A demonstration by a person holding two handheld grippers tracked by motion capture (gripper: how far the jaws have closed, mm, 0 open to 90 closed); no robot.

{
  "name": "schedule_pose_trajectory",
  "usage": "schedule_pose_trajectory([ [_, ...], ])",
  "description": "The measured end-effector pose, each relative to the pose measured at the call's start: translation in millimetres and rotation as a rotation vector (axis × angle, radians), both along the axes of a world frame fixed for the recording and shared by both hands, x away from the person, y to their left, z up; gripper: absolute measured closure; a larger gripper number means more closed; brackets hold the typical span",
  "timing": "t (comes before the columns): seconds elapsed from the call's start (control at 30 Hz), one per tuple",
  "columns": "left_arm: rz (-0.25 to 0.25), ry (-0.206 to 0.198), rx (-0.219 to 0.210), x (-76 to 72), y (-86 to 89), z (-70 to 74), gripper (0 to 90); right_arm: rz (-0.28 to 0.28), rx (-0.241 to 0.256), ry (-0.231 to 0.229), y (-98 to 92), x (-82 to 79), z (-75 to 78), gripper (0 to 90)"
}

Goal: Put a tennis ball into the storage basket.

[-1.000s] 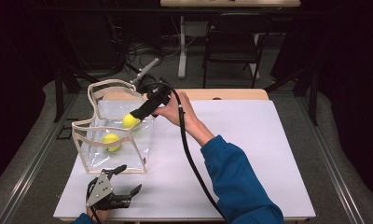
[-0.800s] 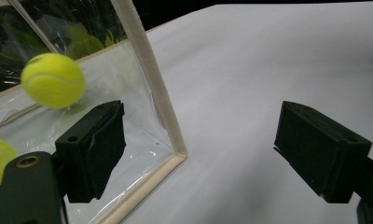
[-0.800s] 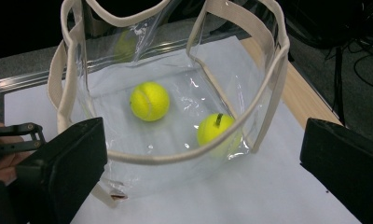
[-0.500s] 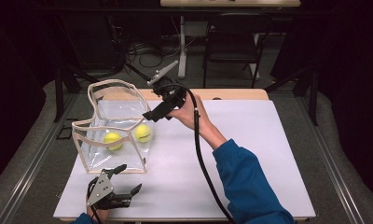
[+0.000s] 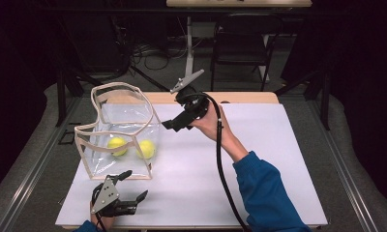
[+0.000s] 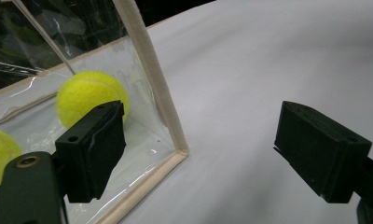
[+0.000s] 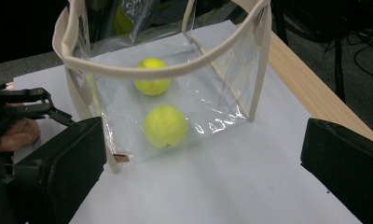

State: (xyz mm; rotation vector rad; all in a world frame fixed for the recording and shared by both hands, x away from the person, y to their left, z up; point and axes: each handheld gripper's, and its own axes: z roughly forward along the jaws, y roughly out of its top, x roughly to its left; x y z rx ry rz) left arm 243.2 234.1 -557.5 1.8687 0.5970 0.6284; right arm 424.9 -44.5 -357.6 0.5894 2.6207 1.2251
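Two tennis balls (image 5: pixel 116 145) (image 5: pixel 146 149) lie inside the clear bag (image 5: pixel 128 118) on the desk (image 5: pixel 278 159). The right gripper (image 5: pixel 170 125) hangs just beside the bag's rim, jaws apart and empty. The left gripper (image 5: pixel 133 186) rests near the bag's front corner, jaws apart too.

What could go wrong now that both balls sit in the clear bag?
The clear bag is soft, its rim sagging unevenly, so it may slump or tip. The two tennis balls lie loose and could roll out if it does. The open right tongs hang near its corner and the left tongs rest close by; either could nudge it.
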Motion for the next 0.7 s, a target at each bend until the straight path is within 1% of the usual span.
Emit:
schedule_pose_trajectory([
  [0.4, -0.002, 0.0, -0.003, -0.8, 0.5, 0.1, 16.0, -0.029, -0.037, 0.009, -21.7, -10.8, -27.2, 0.0],
  [0.67, -0.004, -0.001, -0.002, -1.1, 0.5, 0.2, 16.1, -0.044, -0.039, 0.008, -36.4, -17.8, -40.2, 0.0],
  [0.7, -0.004, -0.002, -0.002, -1.1, 0.5, 0.2, 16.0, -0.047, -0.041, 0.003, -37.7, -19.0, -41.6, 0.0],
])
